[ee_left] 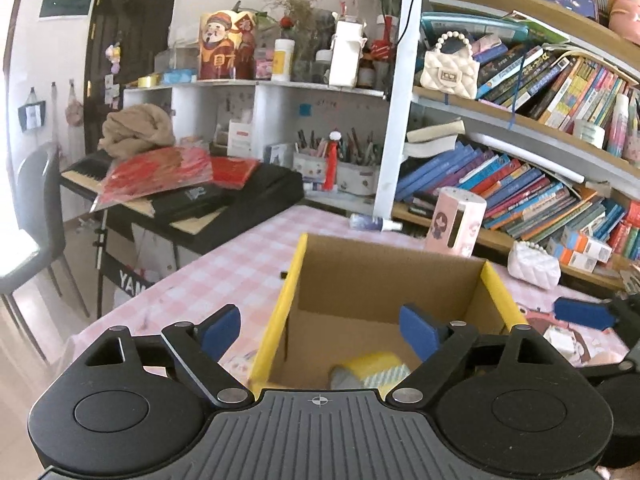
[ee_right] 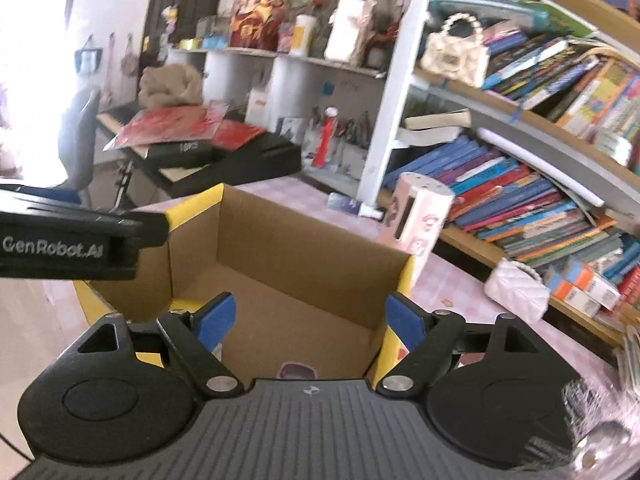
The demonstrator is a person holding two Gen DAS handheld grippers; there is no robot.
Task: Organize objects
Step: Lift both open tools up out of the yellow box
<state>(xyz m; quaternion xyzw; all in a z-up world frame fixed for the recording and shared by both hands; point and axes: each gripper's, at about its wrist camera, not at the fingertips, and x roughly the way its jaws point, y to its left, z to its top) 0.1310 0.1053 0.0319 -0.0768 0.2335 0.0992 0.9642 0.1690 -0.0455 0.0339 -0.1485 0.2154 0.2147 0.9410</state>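
The left gripper (ee_left: 320, 330) is being held above the near end of an open cardboard box (ee_left: 384, 276), its blue fingers (ee_left: 221, 330) spread wide apart with nothing between them. Its left finger is being shown over the pink checked tablecloth (ee_left: 224, 268) outside the box's yellow-edged left wall, its right finger over the box interior. No contact with the box is being shown.

In the left wrist view, the box is being seen standing on the table with its mouth facing up and its long axis running away from the camera towards the bookshelf (ee_left: 520, 128). A yellow roll of tape (ee_left: 370, 370) is being seen lying on the box floor at the near end, partly covered by the gripper body; its orientation is hard to make out.

Further right, the right gripper (ee_right: 308, 320) is being held over the same box (ee_right: 304, 256), fingers likewise wide apart and gripping nothing. Its right finger is being shown close to the box's right yellow-edged wall; whether it is touching cannot be told. A small dark-topped object (ee_right: 297, 370) on the box floor is being cut off by the gripper body and cannot be identified. A pink cylindrical holder (ee_right: 416, 216) is being shown standing upright just beyond the box's far right corner. The right wrist view is being blurred throughout
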